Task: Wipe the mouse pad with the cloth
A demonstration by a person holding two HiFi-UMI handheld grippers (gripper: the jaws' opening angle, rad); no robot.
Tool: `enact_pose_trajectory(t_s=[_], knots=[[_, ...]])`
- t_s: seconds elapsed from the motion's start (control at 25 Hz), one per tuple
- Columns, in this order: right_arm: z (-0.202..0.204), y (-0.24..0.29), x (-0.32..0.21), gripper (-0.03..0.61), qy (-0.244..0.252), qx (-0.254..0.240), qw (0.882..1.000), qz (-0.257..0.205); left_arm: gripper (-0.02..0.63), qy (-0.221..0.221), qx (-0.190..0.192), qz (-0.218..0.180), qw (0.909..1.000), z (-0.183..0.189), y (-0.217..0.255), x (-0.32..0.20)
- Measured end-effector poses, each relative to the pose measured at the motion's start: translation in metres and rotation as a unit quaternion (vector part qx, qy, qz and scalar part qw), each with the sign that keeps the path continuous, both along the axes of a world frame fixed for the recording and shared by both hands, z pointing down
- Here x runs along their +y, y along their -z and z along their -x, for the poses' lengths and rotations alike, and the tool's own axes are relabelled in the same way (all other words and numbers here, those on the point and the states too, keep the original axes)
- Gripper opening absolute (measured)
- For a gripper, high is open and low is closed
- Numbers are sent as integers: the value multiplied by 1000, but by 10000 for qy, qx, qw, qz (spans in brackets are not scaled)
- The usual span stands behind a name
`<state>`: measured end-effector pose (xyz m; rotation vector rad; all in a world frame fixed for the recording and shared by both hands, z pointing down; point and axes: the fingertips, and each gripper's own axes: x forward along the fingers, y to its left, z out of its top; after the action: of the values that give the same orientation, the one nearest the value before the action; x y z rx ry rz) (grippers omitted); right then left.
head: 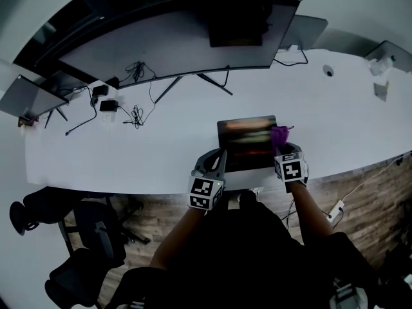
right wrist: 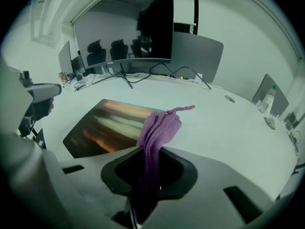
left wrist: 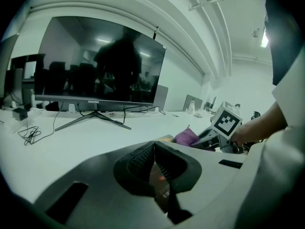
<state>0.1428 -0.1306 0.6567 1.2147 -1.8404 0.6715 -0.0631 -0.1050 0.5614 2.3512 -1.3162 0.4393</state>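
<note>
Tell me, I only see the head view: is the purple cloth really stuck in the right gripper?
Observer: Yes. The right gripper view shows the right gripper with its jaws pinched on the cloth, which sticks out folded.
Operator: Is it touching the pad?
Observer: Its tip sits by the right edge of the pad. Whether they touch, I can't tell.
Operator: And the left one?
Observer: The left gripper has its jaws together, with nothing between the tips.
</note>
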Motion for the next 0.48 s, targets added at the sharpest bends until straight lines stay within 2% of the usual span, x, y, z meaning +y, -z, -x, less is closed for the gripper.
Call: enact_pose_trajectory(t_s=[0.16,0.48], knots=[[-6,-1,-1,74,-7,82,10000,16,21,-95,-144,35,9998,0,-10,4],[-9,7,-3,74,3,167,9998,-77,21,-112,-48,14,9999,-6,-3,5]])
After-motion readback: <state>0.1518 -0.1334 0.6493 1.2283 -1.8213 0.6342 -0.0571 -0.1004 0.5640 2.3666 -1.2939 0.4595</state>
